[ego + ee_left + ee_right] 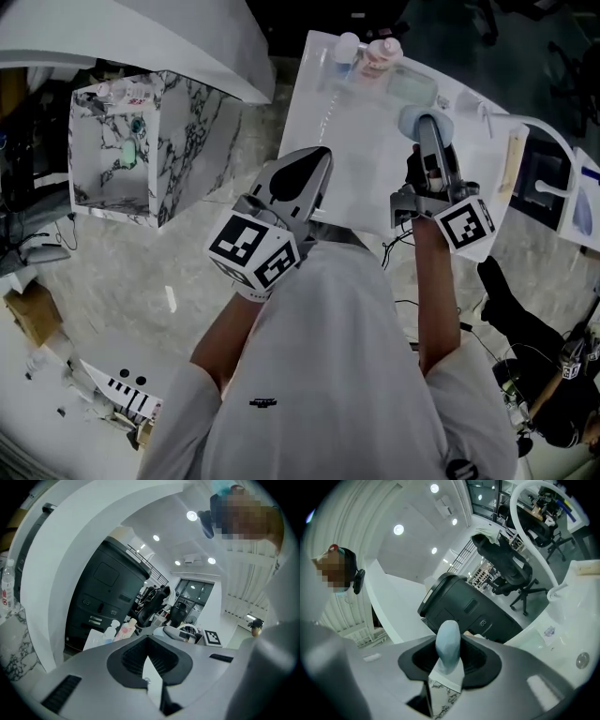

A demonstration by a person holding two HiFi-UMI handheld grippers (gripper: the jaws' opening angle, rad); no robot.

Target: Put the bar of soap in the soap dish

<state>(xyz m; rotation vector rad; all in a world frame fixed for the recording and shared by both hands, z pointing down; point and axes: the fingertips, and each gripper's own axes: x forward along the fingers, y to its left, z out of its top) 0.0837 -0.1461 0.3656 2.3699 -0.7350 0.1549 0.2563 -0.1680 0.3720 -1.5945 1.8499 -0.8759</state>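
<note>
My right gripper (427, 127) is shut on a pale blue bar of soap (411, 119), held on edge over the white table (361, 159). In the right gripper view the soap (448, 637) stands up between the dark pads (483, 660) of that gripper (449, 654). Just beyond it on the table lies a pale greenish, see-through tray (412, 89), which looks like the soap dish. My left gripper (322, 155) hovers over the table's near left part, tips together and empty; its view shows the jaws (148, 639) meeting at a point.
Small bottles (370, 52) stand at the table's far edge. A marble-patterned open box (187, 141) with a green item inside sits on the floor to the left. A white basin (548, 178) lies to the right. Cables and a boxed clutter lie on the floor.
</note>
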